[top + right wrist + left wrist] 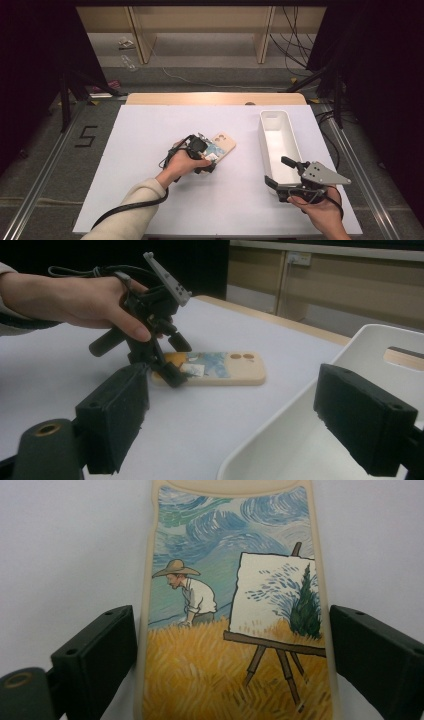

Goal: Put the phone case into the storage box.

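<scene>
Phone case (235,630) lies flat on the white table (150,150), between my left tongs (232,650), jaws open, gaps either side. Right tongs (250,430) gape empty over the white bin's (280,142) near end.

My left tongs (232,645) straddle the phone case (235,605) lying flat on the bench (150,130), with a thin gap of bare bench showing on each side between jaw and case edge, though I can't quite tell whether the pads touch it lower down. To the right, the white bin (280,145) stands as the one tall obstacle, its near end wall sitting between the jaws of my right tongs (240,425). The bench between case and bin is an open lane.
</scene>
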Available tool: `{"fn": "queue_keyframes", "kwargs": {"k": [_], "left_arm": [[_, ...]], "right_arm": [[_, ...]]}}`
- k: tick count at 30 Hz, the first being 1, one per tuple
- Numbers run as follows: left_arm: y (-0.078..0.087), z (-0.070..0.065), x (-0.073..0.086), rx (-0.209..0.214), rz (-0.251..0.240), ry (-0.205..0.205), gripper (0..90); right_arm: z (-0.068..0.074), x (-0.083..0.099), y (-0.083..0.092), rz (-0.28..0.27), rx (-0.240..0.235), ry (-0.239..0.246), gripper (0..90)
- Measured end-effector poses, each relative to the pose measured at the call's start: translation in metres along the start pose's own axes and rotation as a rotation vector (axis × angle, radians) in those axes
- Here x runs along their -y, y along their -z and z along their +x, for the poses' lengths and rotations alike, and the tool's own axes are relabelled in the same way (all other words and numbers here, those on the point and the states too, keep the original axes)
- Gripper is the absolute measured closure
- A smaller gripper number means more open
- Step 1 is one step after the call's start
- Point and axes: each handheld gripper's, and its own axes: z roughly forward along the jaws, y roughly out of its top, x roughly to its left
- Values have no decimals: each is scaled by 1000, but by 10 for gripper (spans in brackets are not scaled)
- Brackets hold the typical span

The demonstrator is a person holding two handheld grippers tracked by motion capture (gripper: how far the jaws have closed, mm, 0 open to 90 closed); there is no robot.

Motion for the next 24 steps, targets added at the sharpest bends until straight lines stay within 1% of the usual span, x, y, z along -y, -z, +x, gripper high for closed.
{"fn": "queue_keyframes", "kwargs": {"k": [6, 24], "left_arm": [[1, -1, -1, 0, 8, -2, 99], [2, -2, 0, -5, 7, 10, 109]], "right_arm": [[0, 0, 0, 0, -1, 0, 155], [0, 0, 0, -1, -1, 1, 155]]}}
